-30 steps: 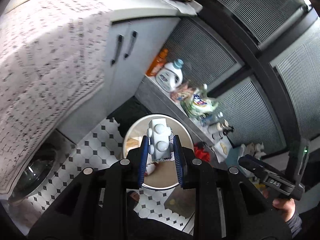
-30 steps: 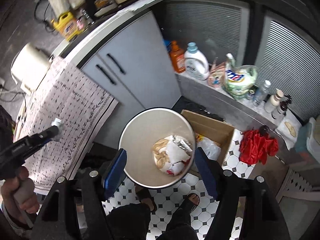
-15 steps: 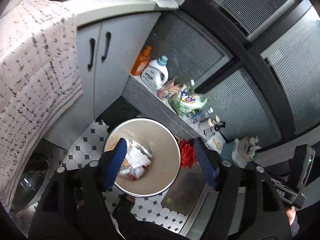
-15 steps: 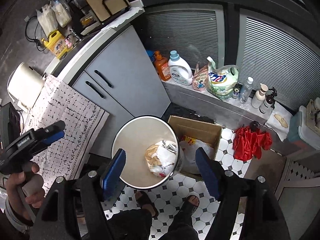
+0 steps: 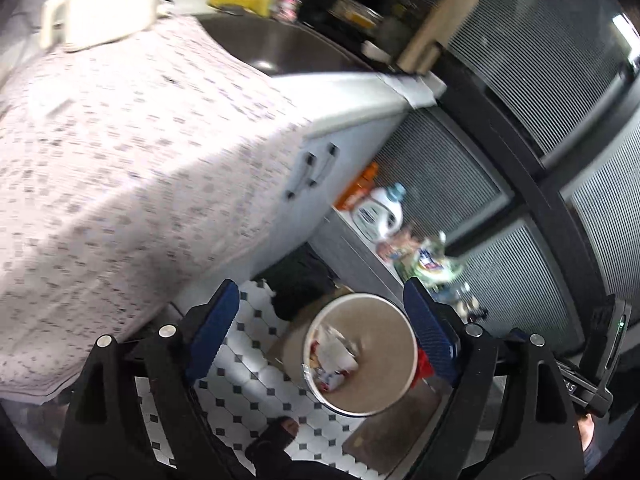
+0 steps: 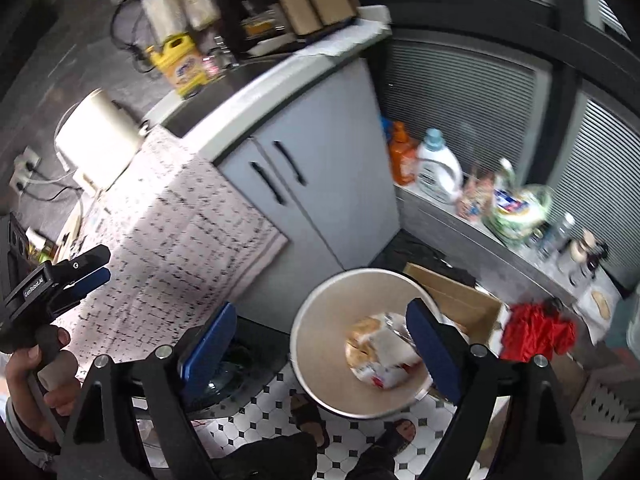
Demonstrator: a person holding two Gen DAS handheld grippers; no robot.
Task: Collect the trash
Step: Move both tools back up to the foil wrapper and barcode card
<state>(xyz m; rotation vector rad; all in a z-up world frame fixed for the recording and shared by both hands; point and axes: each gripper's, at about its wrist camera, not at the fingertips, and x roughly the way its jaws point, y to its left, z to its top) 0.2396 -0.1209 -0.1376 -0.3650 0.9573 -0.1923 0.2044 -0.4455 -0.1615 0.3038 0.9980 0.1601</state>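
The white toy block has left the left gripper (image 5: 322,330); both it and the right gripper (image 6: 320,344) are opening, empty, above the round metal-rimmed bin (image 5: 394,390), its blurred contents perhaps crumpled wrappers (image 6: 382,358).

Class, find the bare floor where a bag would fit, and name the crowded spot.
Free: checkered tile between the washer-side cloth and the trash bin. Crowded: the ledge under the shutters, packed with bottles.

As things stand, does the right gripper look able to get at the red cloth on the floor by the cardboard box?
Probably yes. The right gripper is opening and empty, and the red cloth lies uncovered beside the cardboard box, with only the bin nearby.
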